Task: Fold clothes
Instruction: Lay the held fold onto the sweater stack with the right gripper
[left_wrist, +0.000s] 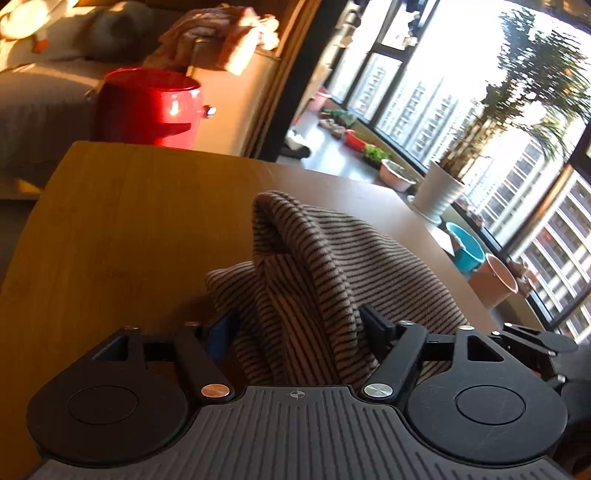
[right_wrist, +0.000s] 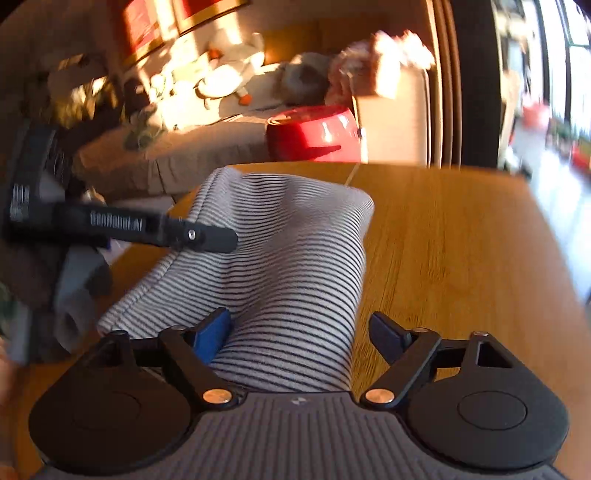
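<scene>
A striped garment, thin dark stripes on pale cloth (left_wrist: 317, 258), lies bunched on the wooden table (left_wrist: 129, 229). In the left wrist view my left gripper (left_wrist: 299, 325) has its jaws wide apart with a raised fold of the cloth between them, not pinched. In the right wrist view the garment (right_wrist: 295, 251) runs away from me as a long strip. My right gripper (right_wrist: 303, 332) is also open, its fingers either side of the near end of the cloth. The left gripper's black body (right_wrist: 147, 229) shows at the strip's left edge.
A red pot-shaped bin (left_wrist: 147, 107) stands beyond the table's far edge by a sofa (left_wrist: 44, 92) with piled clothes (left_wrist: 221, 33). To the right are large windows, a white plant pot (left_wrist: 437, 192) and bowls on the floor. Bare tabletop (right_wrist: 461, 240) lies right of the garment.
</scene>
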